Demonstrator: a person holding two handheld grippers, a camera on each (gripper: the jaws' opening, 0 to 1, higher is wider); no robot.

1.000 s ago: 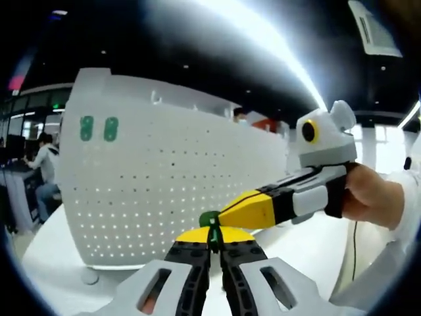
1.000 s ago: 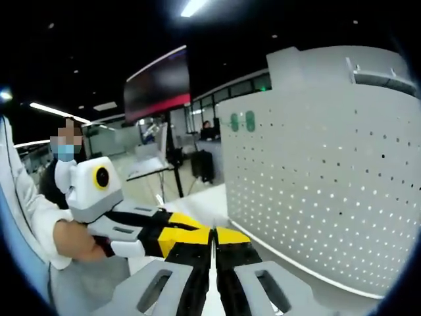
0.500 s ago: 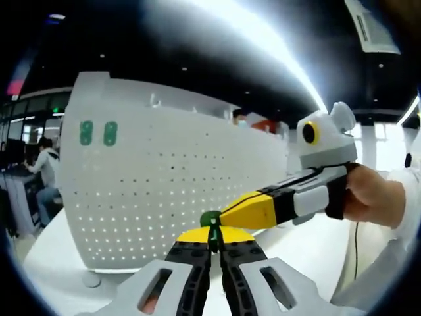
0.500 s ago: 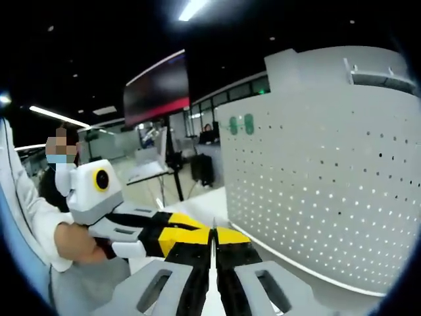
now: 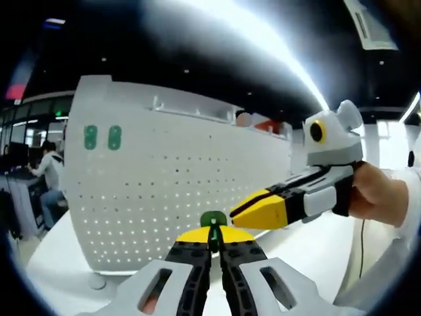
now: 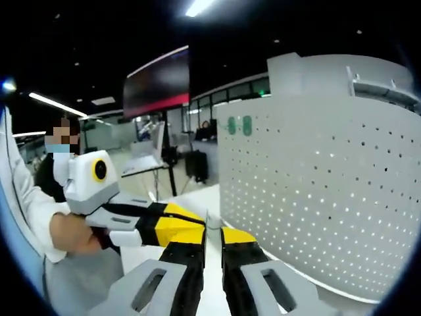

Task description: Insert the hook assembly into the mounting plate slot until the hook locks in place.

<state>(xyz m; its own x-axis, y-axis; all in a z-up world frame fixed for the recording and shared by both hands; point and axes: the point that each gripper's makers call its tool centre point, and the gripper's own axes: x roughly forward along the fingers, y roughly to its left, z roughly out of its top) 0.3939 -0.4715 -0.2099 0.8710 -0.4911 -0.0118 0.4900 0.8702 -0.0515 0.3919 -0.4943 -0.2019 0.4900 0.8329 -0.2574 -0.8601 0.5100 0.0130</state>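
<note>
Currently the left gripper (image 5: 215,245) pinches a small green plastic hook piece (image 5: 213,220) between pressed-together jaws, just in front of the white perforated mounting panel (image 5: 164,191) standing on the white worktop (image 5: 309,247). The right gripper (image 6: 212,242) has its jaws slightly parted, holding nothing, beside the hook. Risk: gripped by so little, the hook could twist and miss its slot if pushed at an angle.

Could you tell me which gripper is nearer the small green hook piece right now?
Left: the left gripper is shut on the green hook piece; the right gripper sits just beside it, jaws slightly apart.
</note>
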